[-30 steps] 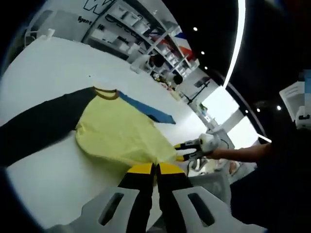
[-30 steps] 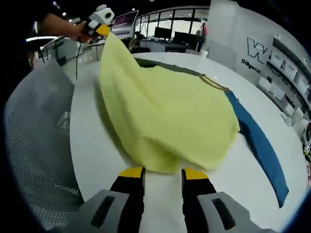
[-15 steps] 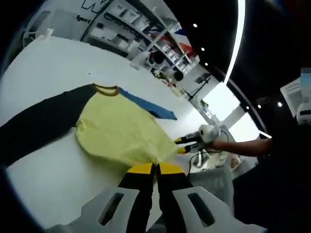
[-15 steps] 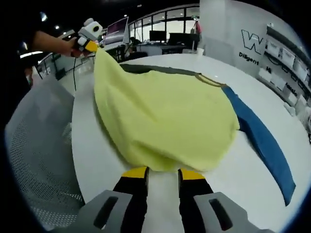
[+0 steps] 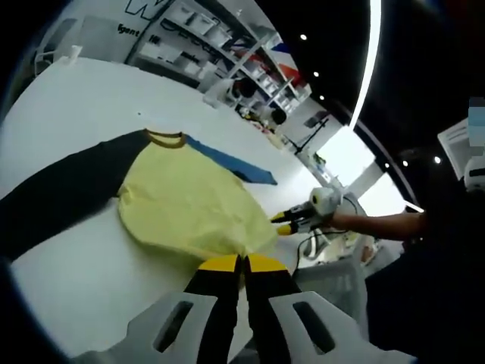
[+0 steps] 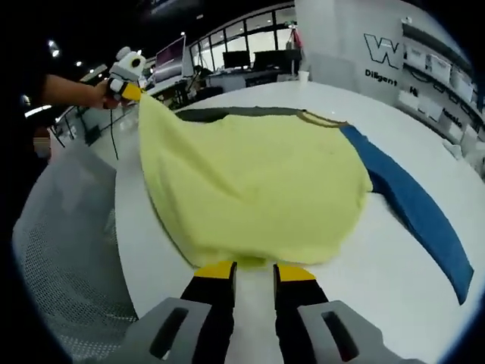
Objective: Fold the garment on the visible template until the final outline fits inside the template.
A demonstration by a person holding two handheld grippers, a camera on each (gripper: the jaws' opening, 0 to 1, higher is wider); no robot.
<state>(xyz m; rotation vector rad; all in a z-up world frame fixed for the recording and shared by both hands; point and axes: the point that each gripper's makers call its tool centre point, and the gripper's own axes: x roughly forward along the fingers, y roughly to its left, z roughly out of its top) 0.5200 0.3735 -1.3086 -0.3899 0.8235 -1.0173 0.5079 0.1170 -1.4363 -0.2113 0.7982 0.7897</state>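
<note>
Yellow garment (image 5: 186, 208) hem in both grippers

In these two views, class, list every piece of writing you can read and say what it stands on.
"W": large outlined letter on the white wall, right gripper view; more of the word is cut off.
"Dil...": small dark line beneath it; the rest is too blurred to read.
Left gripper view: cropped lettering on the same wall, unreadable.
The shirt bears no text.

A yellow-bodied long-sleeved shirt (image 6: 258, 189) with one black sleeve (image 5: 61, 193), one blue sleeve (image 6: 413, 208) and a brown collar is lying spread on a white table (image 6: 379, 273), its hem lifting off the surface.
</note>
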